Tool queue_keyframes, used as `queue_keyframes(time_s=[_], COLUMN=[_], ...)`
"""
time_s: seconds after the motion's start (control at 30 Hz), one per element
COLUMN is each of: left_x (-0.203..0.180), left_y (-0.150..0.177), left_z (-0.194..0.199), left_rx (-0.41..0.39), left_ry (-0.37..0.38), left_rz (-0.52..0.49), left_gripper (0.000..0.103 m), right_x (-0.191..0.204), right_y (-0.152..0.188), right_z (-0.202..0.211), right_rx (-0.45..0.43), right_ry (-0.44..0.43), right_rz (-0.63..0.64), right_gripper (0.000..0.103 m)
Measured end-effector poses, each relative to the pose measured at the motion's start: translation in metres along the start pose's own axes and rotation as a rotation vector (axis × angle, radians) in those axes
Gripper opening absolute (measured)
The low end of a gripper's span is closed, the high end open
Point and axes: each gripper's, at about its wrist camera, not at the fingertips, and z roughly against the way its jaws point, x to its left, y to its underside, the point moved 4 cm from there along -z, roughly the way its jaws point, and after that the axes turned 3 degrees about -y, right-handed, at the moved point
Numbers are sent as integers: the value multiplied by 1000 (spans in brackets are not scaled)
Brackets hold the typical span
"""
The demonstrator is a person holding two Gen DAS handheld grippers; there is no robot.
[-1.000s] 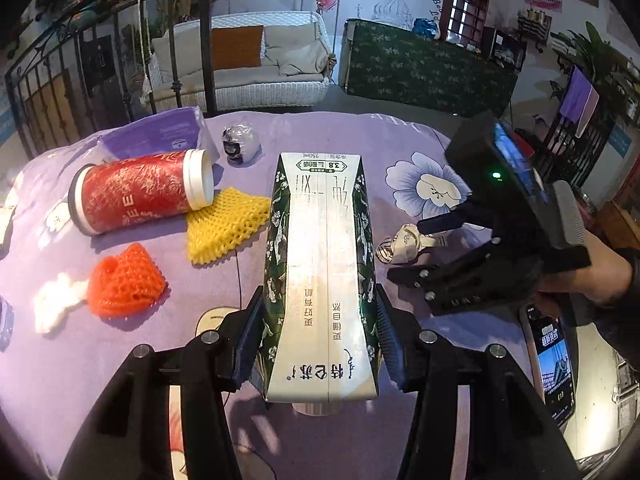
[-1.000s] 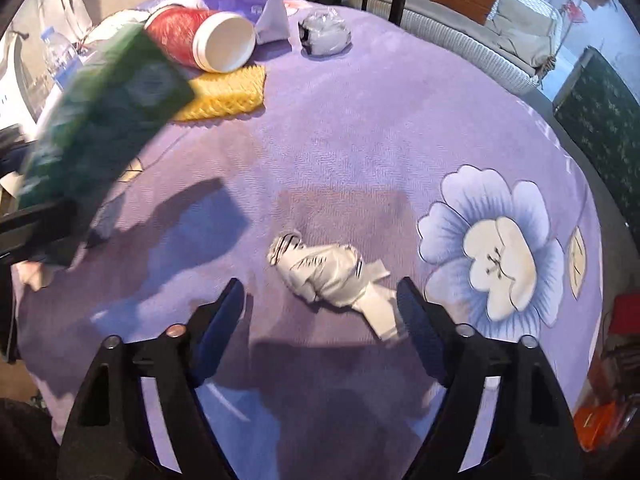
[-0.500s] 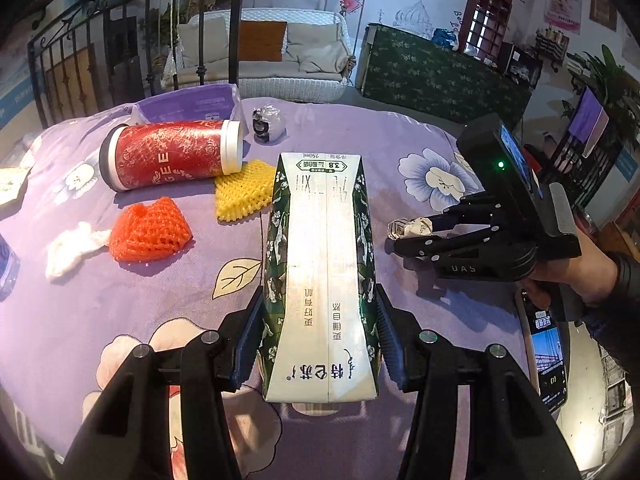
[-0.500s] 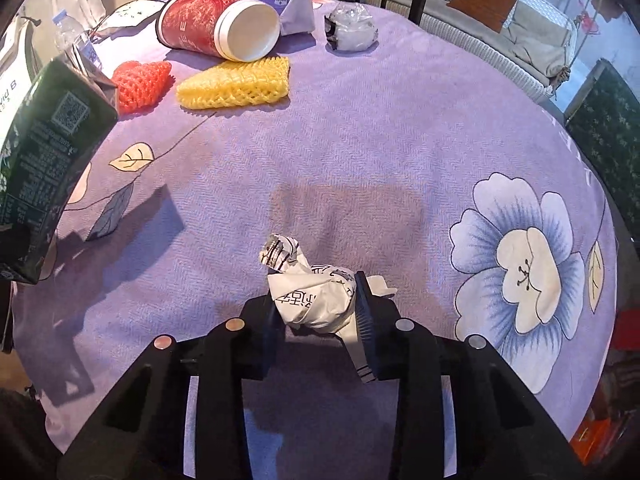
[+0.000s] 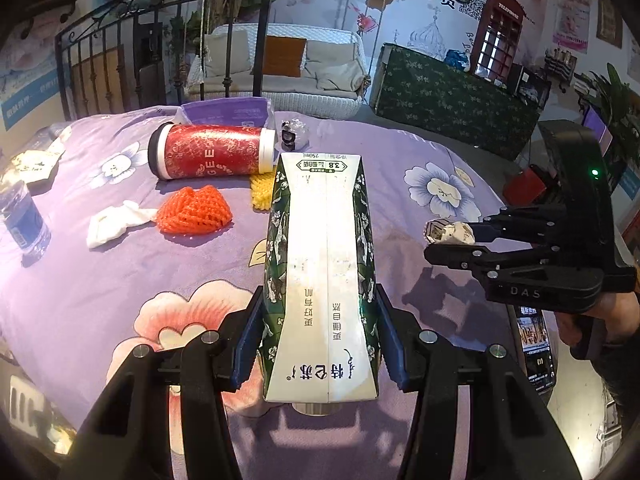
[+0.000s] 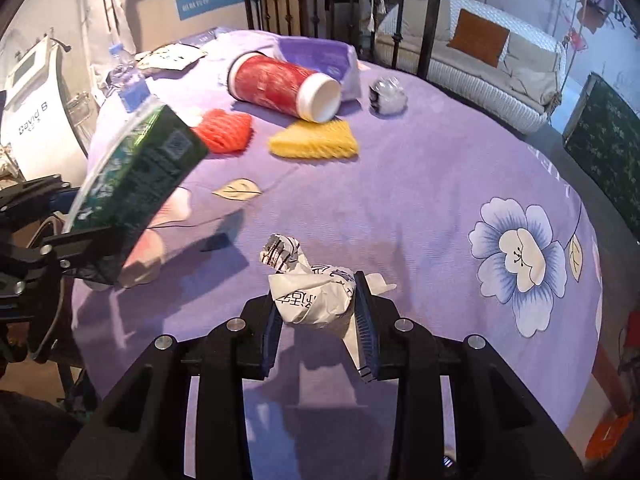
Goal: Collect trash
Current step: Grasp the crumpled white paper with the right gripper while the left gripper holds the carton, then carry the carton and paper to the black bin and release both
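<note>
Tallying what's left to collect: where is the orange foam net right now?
In the left wrist view the orange foam net lies on the purple cloth, left of the milk carton, between the white tissue and the yellow net.

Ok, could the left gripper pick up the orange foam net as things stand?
Probably not: the left gripper is shut on the milk carton, so its jaws are full. The orange foam net itself lies uncovered on the purple cloth.

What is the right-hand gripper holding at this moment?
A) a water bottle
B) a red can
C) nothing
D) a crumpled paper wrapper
D: the right gripper has its pads pressed on the crumpled paper wrapper, lifted clear of the purple tablecloth; the red can and water bottle lie untouched farther back.
</note>
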Motion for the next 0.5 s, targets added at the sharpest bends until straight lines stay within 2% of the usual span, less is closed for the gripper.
queue_keyframes(time_s=[0.27, 0.5], left_x=[28, 64], left_y=[24, 48], left_z=[37, 73], left_rx=[-27, -51], left_ry=[-35, -105], left_rz=[81, 185], left_gripper=[50, 50], right_x=[65, 124], right_y=[12, 19], right_z=[30, 32], right_rx=[-120, -171], right_ry=[-76, -190], right_rz=[-5, -11], right_gripper=[34, 34])
